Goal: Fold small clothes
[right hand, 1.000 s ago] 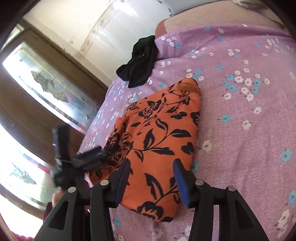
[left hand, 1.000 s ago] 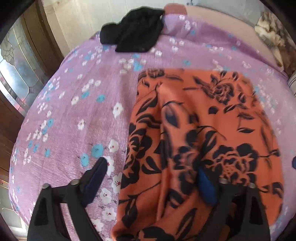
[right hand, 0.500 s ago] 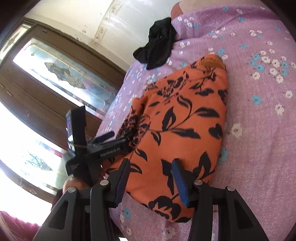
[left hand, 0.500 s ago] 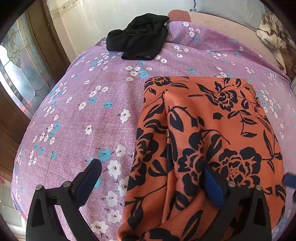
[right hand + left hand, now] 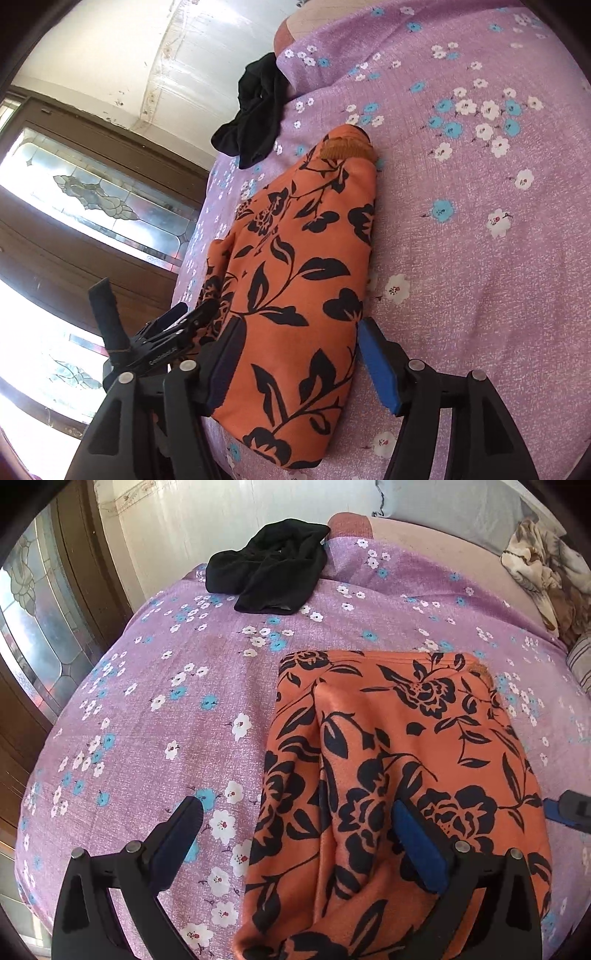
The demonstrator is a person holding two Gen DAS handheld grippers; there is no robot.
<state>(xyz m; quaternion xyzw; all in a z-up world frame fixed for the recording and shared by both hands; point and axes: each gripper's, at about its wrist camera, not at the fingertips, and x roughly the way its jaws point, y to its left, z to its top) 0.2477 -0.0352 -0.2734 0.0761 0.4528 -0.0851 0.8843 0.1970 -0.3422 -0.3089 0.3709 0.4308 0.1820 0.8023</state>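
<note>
1. Garment position: your orange cloth garment with black flower-and-leaf print (image 5: pixel 399 760) lies folded in a rough rectangle on the purple bedsheet with small white and blue flowers (image 5: pixel 155 709), near the bed's near edge.
2. Left gripper (image 5: pixel 295 829): your jaws stand wide apart. One black finger hangs over bare sheet; the blue-padded finger (image 5: pixel 417 853) sits over the garment's near part. Nothing is pinched.
3. Right gripper (image 5: pixel 299 362): your jaws are opening. The garment's near end lies between the two fingers; the blue pad (image 5: pixel 376 365) stands just off the cloth edge, not pressing it.
4. Edges: the garment's far edge is straight, with an orange-brown knit band (image 5: pixel 343 146) showing at the far right corner. A raised lengthwise fold runs down the left half.
5. Open room: bare sheet lies wide to the left and beyond the garment, and on its right side as well.
6. Other items: a crumpled black cloth (image 5: pixel 269 576) lies at the bed's far edge, well apart from the garment. A rumpled beige-and-brown blanket (image 5: pixel 546 565) sits at far right.
7. Surroundings: brown wooden door with leaded patterned glass (image 5: pixel 92 206) stands left of the bed; a pale wall is behind.
8. Textures: garment fabric looks smooth and soft; the sheet shows a fine woven grain.
</note>
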